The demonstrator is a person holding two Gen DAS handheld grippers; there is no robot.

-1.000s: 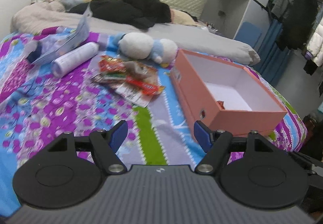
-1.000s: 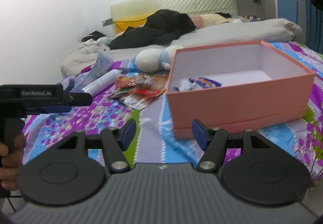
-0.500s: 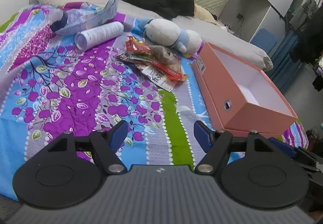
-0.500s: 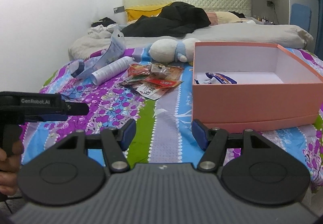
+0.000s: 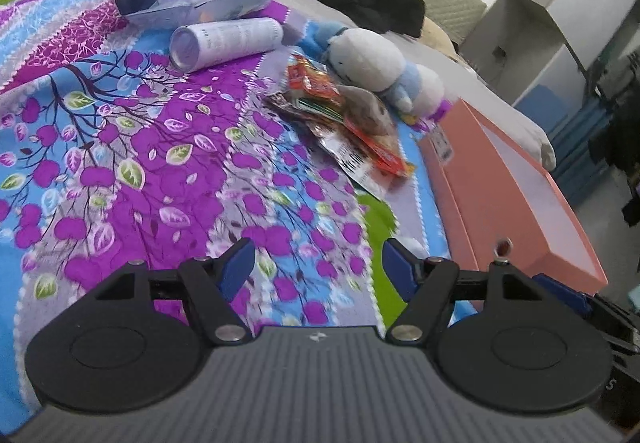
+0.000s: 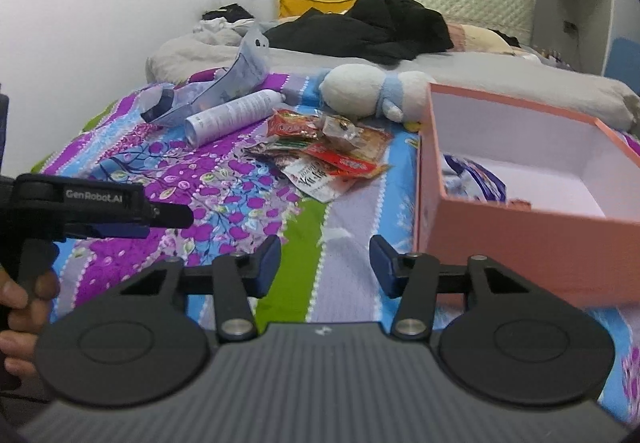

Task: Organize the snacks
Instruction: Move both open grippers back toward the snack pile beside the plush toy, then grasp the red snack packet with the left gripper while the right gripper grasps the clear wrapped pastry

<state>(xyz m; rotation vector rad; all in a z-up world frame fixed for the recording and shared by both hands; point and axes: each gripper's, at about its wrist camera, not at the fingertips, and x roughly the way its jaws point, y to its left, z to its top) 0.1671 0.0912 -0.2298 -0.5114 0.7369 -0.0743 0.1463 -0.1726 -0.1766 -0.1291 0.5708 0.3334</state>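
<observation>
A heap of snack packets (image 5: 344,119) (image 6: 324,151) lies on the flowered bedspread, left of an open pink box (image 5: 516,199) (image 6: 528,219). Inside the box a blue and white packet (image 6: 476,179) rests against the near left wall. My left gripper (image 5: 316,267) hangs open over the bedspread, well short of the heap, nothing between its fingers. My right gripper (image 6: 324,263) is over the bedspread by the box's near left corner; its jaws are closing on nothing. A hand holds the left gripper's handle (image 6: 96,207) at the left edge of the right wrist view.
A white tube (image 5: 228,41) (image 6: 232,115), a pale blue pouch (image 5: 216,1) (image 6: 224,91) and a white and blue plush toy (image 5: 380,63) (image 6: 372,91) lie beyond the heap. Dark clothes (image 6: 368,27) and pillows fill the bed's far end. A cupboard (image 5: 552,15) stands on the right.
Both grippers have moved left and rolled, the left one sinking closer to the bedspread. The snack heap now sits nearer the middle of both views. The right jaws have narrowed.
</observation>
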